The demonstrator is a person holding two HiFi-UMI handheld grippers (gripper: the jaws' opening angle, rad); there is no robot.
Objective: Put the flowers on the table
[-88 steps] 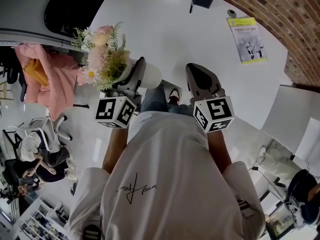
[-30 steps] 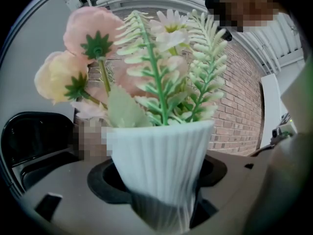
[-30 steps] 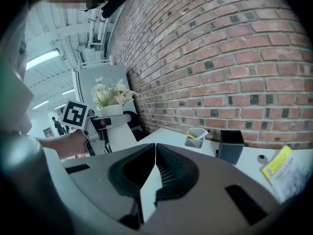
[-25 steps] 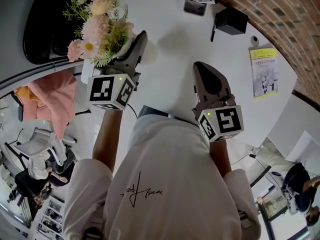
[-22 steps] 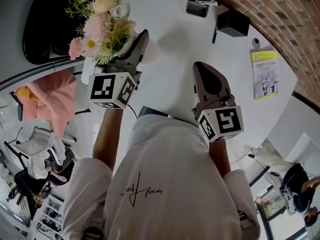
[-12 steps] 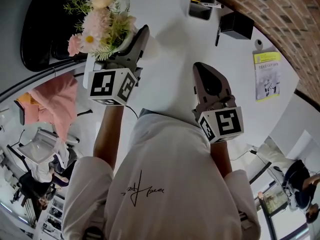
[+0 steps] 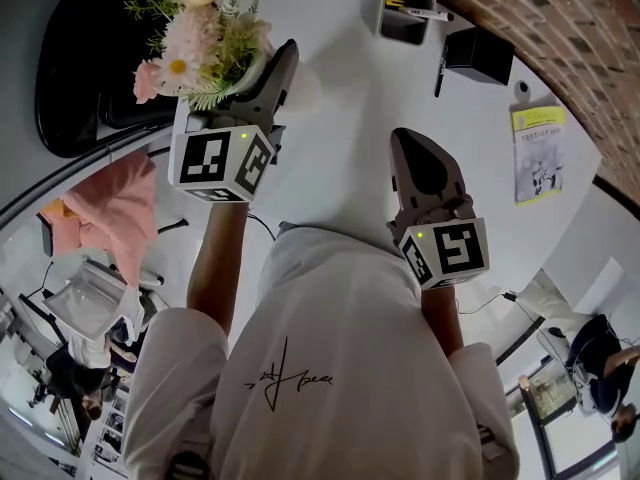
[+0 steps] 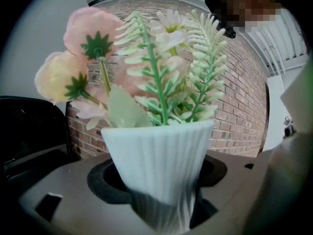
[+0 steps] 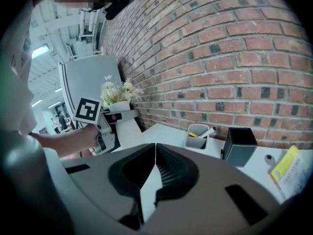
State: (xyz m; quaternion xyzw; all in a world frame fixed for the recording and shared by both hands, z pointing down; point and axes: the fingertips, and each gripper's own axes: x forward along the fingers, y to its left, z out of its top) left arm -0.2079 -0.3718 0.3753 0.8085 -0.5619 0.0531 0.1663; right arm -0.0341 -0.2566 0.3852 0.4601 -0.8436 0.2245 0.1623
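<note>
A white ribbed pot (image 8: 156, 163) of pink and cream artificial flowers (image 7: 198, 36) sits between the jaws of my left gripper (image 7: 278, 68), which is shut on the pot's lower part. In the head view the pot (image 7: 303, 86) hangs over the left edge of the round white table (image 7: 340, 168); whether it touches the top I cannot tell. My right gripper (image 7: 408, 140) is over the table's near side, jaws shut together with nothing between them (image 9: 155, 153). The right gripper view also shows the flowers (image 9: 117, 93) and the left gripper at the left.
At the table's far side stand a white pen holder (image 7: 405, 13) and a black box (image 7: 480, 56); a yellow leaflet (image 7: 538, 153) lies at the right. A black chair (image 7: 80, 78) and a pink garment (image 7: 100, 208) are left of the table. A brick wall (image 9: 220, 48) runs behind.
My left gripper has carried the flowers forward from beside the table to over its left edge, creeping up in the last second. The right gripper has barely moved.
</note>
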